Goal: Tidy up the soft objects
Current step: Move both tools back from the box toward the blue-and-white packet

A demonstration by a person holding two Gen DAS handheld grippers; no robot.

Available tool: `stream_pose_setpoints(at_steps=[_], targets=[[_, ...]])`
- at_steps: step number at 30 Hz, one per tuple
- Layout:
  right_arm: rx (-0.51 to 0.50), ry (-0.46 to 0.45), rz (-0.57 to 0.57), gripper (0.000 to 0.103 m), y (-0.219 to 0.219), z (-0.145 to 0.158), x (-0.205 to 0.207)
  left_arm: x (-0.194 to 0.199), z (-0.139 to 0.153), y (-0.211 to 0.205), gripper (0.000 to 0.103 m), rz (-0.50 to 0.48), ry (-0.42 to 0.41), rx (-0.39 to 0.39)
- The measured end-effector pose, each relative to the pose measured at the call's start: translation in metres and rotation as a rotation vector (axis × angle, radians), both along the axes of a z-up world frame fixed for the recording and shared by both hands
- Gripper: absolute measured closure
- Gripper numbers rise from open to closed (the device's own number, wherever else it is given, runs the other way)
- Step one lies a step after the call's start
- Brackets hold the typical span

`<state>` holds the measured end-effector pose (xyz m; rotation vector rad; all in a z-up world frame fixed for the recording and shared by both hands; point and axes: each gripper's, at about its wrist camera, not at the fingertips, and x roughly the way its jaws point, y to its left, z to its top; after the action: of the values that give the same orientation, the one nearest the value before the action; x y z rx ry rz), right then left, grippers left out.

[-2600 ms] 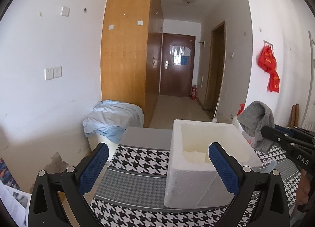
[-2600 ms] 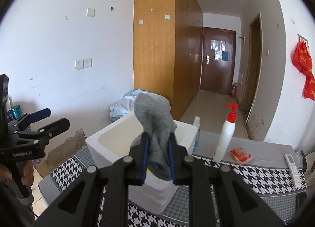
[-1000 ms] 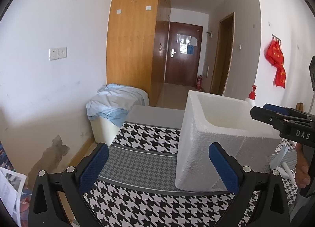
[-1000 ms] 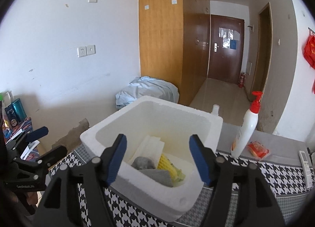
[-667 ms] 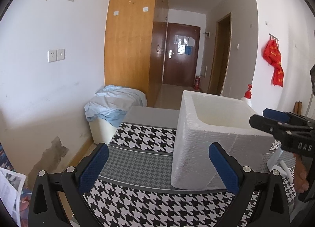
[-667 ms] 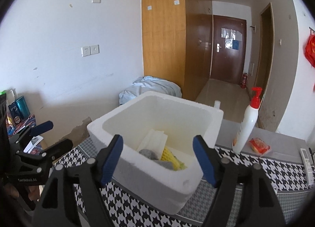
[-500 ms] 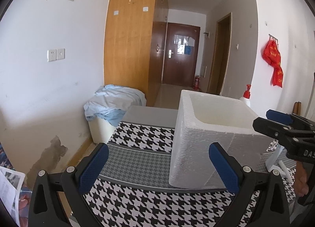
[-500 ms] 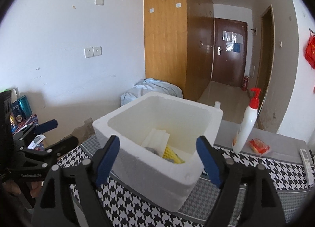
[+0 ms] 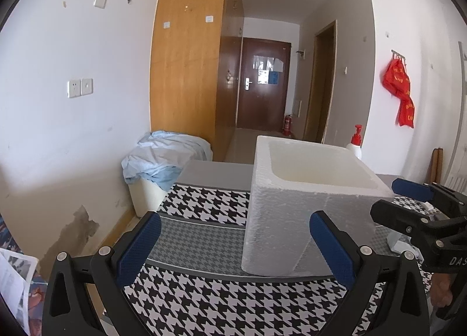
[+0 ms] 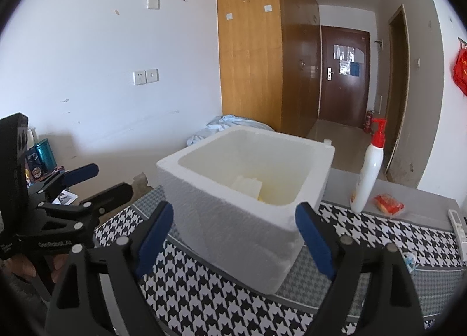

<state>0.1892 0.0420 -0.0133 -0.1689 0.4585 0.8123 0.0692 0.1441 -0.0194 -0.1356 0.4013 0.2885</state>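
Observation:
A white foam box (image 10: pixel 233 207) stands on the houndstooth tablecloth (image 10: pixel 221 292); it also shows in the left wrist view (image 9: pixel 303 201). Inside it I see a white folded cloth (image 10: pixel 246 183) and a bit of yellow (image 10: pixel 261 196); the grey cloth is hidden below the rim. My right gripper (image 10: pixel 233 236) is open and empty, just in front of the box. My left gripper (image 9: pixel 233 248) is open and empty, to the left of the box. Each gripper shows in the other's view: the right one (image 9: pixel 408 204) and the left one (image 10: pixel 87 181).
A white pump bottle with a red top (image 10: pixel 369 172) and an orange packet (image 10: pixel 389 204) stand right of the box. A remote (image 10: pixel 458 226) lies at the table's right edge. A bin draped in blue cloth (image 9: pixel 163 166) stands on the floor by the wall.
My right gripper let the grey cloth go into the box, opened, and drew back and down. The left gripper shifted slightly; the box now sits more to its right.

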Motion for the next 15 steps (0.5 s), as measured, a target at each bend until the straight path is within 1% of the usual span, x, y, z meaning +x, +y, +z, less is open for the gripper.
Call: stream_pose_setpoints(at_steps=[6,15], targets=[[0.033,-0.014,0.001,0.014,-0.006,0.000,-0.011,-0.003,-0.002,-0.006,0.001,-0.022,0.007,0.006],[0.045,-0.033,-0.016,0.014,-0.020,-0.003,-0.025,-0.013,-0.004,-0.015,0.001,-0.056,-0.023,0.012]])
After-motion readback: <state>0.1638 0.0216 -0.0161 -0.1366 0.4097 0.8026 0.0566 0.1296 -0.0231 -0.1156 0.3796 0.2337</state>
